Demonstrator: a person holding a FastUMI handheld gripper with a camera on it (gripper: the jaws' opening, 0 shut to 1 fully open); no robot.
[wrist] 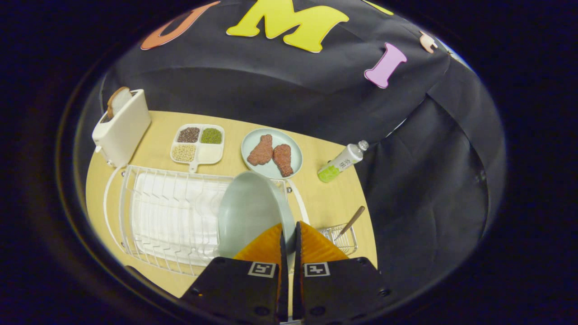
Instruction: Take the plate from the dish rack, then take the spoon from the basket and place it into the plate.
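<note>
Gripper view, entry one. Gripper [289, 234]: fingers standing nearly together, pinching the rim of the pale green plate [250, 212] between them; the plate is tilting on edge just ahead of the tips, leaning over the right end of the white wire dish rack [167, 216]. Whether its lower edge is resting in the rack's slots cannot be told.

Progress, as a judgement: the first step is under way, with the plate gripped but not set down on the wooden table [329, 198]. The rest is not yet begun.

Spoon [350, 222]: sitting handle-up in the small wire basket [341, 239], just right of the fingers, untouched.

Other items beyond the fingers: a second plate [293, 151] carrying two pieces of fried chicken [273, 153]; a four-compartment tray of grains [198, 143] beyond the rack; a white toaster [122, 126] with bread in its slot, far left; a tube [341, 161] lying to the right.

Pose: the gripper is looking down steeply over the rack's right end, fingers pointing forward.
</note>
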